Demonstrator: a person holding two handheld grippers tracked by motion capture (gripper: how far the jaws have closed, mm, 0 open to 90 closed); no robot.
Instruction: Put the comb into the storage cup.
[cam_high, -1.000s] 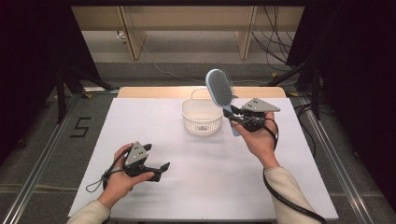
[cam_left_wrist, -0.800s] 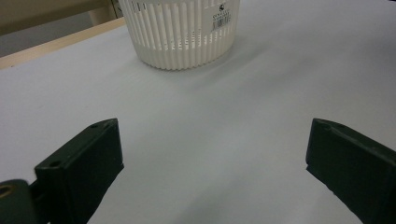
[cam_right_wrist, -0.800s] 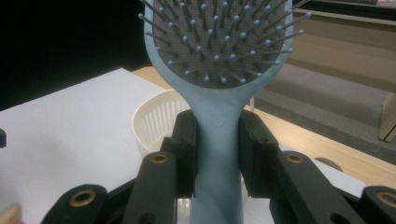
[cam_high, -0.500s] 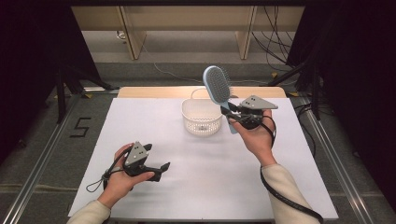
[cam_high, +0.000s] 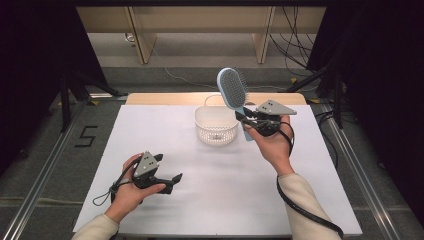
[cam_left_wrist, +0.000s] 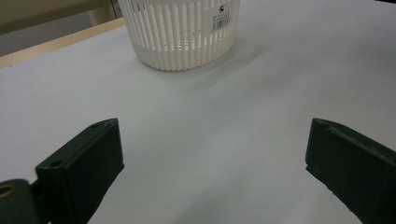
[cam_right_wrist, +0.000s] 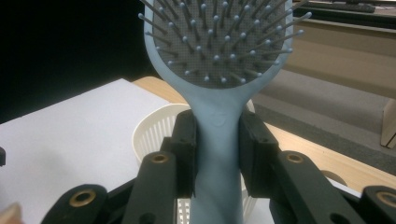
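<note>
Right gripper: black two-jaw claw with grey three-cornered top plate, held up in the person's right hand. Jaws clamped on the handle of a pale blue plastic paddle hairbrush with a grey cushion and ball-tipped bristles. In the right gripper view the two pads press the handle from either side, just below the neck. The head stands upright above the claw, bristles facing the camera.

Hairbrush, position: lifted clear of the table, beside and above the right rim of a round white slatted plastic basket. Its handle end hangs just outside that rim.

Basket: upright on the white table sheet, nothing seen inside it. A barcode label shows on its wall.

Left gripper: same type, resting low near the front of the table, well apart from the basket. Jaws stand wide, with only bare sheet between them.

Progress, judged: pick-up done, carry nearly done. Left to do: bring the brush over the basket mouth, lower it, release.
</note>
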